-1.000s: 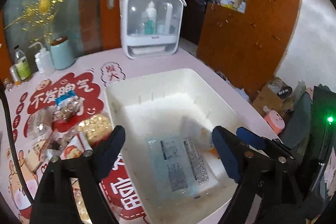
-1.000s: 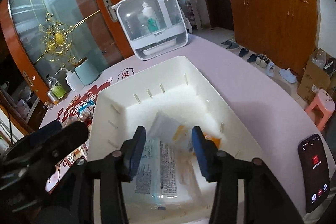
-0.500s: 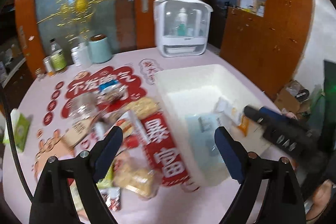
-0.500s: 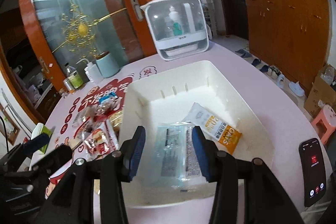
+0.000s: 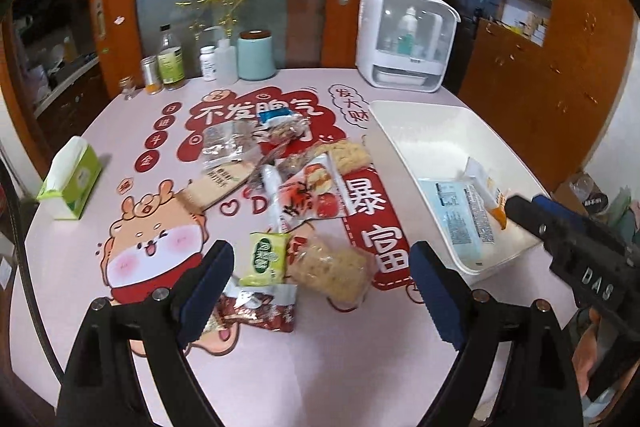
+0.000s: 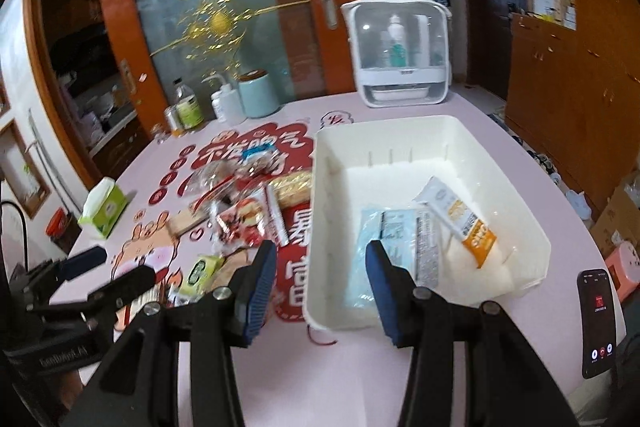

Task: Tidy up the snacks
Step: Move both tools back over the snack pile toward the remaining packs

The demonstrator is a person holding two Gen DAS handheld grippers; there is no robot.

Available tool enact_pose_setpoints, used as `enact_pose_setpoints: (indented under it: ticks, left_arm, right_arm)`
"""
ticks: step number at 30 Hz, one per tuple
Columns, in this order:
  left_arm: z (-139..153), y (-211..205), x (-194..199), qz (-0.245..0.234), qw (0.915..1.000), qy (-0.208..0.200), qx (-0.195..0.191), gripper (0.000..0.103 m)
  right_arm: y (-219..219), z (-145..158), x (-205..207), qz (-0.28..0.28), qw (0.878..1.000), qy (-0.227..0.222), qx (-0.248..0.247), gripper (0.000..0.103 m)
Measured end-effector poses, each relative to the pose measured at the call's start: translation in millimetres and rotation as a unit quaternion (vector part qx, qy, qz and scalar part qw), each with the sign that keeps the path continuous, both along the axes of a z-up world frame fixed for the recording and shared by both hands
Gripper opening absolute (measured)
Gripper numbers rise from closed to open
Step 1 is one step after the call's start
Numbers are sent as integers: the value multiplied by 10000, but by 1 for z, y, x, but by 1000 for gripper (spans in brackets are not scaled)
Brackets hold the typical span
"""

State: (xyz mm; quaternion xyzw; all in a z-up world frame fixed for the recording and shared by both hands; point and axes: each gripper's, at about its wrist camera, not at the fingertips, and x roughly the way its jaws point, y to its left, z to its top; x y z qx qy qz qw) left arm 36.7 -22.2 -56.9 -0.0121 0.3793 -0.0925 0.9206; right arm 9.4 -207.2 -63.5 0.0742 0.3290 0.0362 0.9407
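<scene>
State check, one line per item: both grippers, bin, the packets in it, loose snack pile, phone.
left gripper: open, empty, above the pile
right gripper: open, empty, at the bin's near rim
white bin: upright, mostly unfilled
blue packet: flat in bin
white-orange packet: in bin, overlapping the blue packet
snack pile: loose on the table
phone: screen lit, face up

Bin: white, holds your two flat packets.
Snacks: heaped loose just left of it.

Left gripper hangs wide open above snack packets on the table; white bin stands beside them.
</scene>
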Motion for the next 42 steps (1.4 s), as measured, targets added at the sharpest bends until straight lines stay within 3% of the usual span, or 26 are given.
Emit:
enact_pose_setpoints:
  ticks: [15, 34, 42]
  left_arm:
    - [-11, 40, -4, 366, 9992, 143, -79, 88]
    - [-26, 72, 3, 720, 9971, 231, -46, 88]
    - [-46, 101, 12, 949, 9936, 601, 146, 88]
  right_arm:
    - [42, -12, 4, 443, 9985, 276, -158, 47]
    - [66, -27, 20, 756, 9953, 548, -256, 47]
    - [70, -41, 35, 932, 9923, 790, -178, 47]
